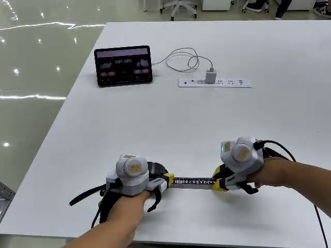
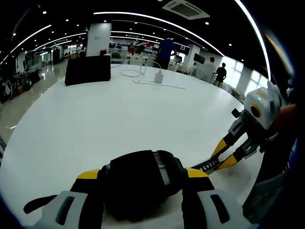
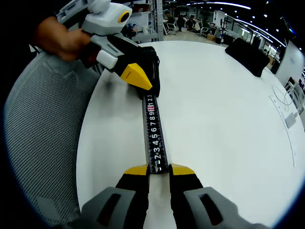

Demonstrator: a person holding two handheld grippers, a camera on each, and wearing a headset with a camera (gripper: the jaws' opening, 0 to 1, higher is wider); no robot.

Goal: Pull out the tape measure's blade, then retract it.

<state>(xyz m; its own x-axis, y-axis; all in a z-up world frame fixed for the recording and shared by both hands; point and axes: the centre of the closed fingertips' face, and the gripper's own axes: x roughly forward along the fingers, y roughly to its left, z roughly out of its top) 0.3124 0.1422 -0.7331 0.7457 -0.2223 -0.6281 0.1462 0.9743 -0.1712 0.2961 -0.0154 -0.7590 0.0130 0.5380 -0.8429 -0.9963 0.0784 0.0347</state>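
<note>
The left gripper (image 2: 142,173) clamps the black round tape measure case (image 3: 153,62) on the white tabletop (image 1: 207,119) to anchor it, while the right gripper (image 3: 159,170) pinches the tip of the partly drawn black numbered blade (image 3: 153,129) for pulling.

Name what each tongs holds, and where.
Left tongs clamp the tape measure case by its sides; right tongs pinch the blade at its free end.

Mostly hidden behind left gripper (image 1: 164,180): tape measure case (image 1: 156,168); blade (image 3: 153,133) tip buried in right gripper (image 3: 158,170); tablet (image 1: 123,65) screen unreadable.
</note>
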